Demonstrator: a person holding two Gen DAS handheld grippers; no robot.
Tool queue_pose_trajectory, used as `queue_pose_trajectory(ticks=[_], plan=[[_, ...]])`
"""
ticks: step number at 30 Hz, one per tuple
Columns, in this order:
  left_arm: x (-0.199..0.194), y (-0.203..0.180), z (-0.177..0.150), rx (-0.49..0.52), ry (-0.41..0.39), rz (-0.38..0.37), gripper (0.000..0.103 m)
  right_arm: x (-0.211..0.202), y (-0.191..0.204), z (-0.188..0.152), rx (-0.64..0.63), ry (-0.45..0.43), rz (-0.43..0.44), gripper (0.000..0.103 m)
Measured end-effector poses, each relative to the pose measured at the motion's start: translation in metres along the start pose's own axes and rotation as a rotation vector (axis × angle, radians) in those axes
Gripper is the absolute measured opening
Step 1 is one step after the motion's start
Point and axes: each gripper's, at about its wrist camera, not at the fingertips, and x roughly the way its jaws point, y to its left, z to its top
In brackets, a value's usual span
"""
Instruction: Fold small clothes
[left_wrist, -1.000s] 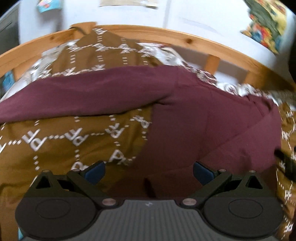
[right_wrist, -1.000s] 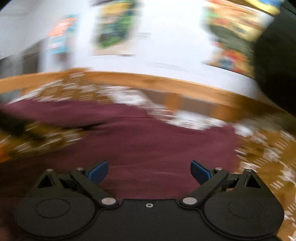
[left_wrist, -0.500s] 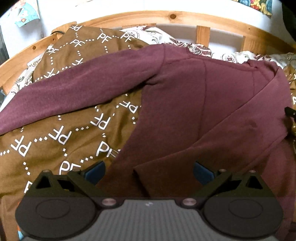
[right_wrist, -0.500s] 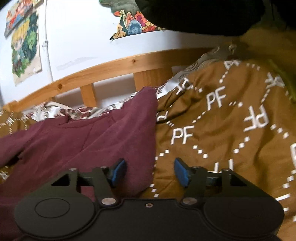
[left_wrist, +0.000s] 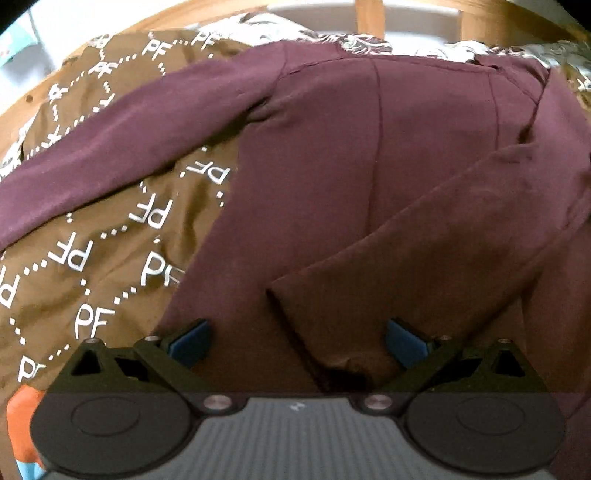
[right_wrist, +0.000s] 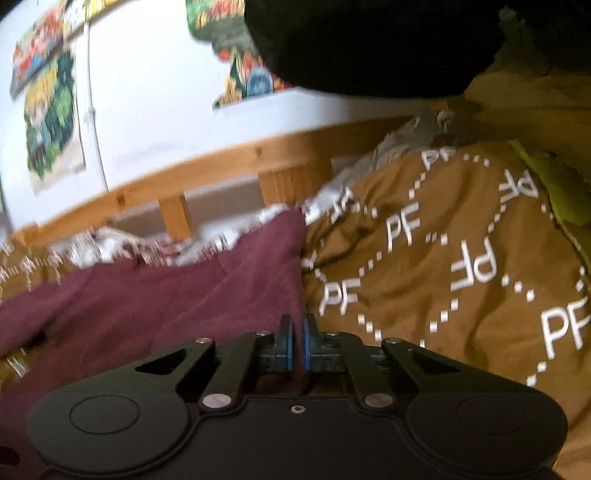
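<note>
- Maroon sweater (left_wrist: 369, 166) lies spread on the brown bedspread (left_wrist: 92, 258), one sleeve folded across; the left gripper (left_wrist: 297, 343) hangs spread over the cuff, apparently ready to take it.
- Blue pads (right_wrist: 289, 345) of the right gripper (right_wrist: 297, 343), having just closed, pinch the sweater's edge (right_wrist: 280, 266), probably to lift a fold.

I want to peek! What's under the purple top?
A brown blanket with white letters lies under the purple top. What's below the blanket is covered.
</note>
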Motion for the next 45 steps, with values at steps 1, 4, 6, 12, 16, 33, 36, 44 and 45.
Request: queue_pose_trajectory(ticks=[1,4,6,12,16,33,36,44,45], plan=[[-0.001,-0.001,-0.001,0.003,-0.009,0.003,0.102,0.004,-0.003,-0.003,0.023,0.020,-0.010,0.007],[-0.002,0.000,-0.002,0.004,-0.009,-0.003,0.102,0.006,-0.011,-0.006,0.079,0.021,-0.008,0.014],[-0.004,0.002,-0.001,-0.006,-0.008,-0.011,0.102,0.004,-0.010,-0.006,0.072,0.013,-0.016,0.018],[-0.019,0.016,0.004,-0.082,-0.068,-0.095,0.102,-0.004,-0.001,-0.005,0.047,-0.008,-0.040,0.048],[-0.049,0.047,0.008,-0.174,-0.225,-0.062,0.102,-0.016,0.005,-0.002,0.047,-0.044,-0.017,0.089],[-0.059,0.279,-0.034,-0.935,-0.369,0.134,0.097,-0.035,0.067,-0.018,0.019,0.005,0.156,0.102],[-0.054,0.291,-0.033,-0.998,-0.396,0.158,0.080,-0.035,0.072,-0.022,0.005,0.012,0.145,0.102],[-0.061,0.291,-0.024,-0.960,-0.454,0.274,0.006,-0.031,0.071,-0.030,0.040,0.065,0.129,0.102],[-0.065,0.289,-0.023,-0.941,-0.477,0.270,0.006,-0.030,0.070,-0.029,0.044,0.067,0.129,0.102]])
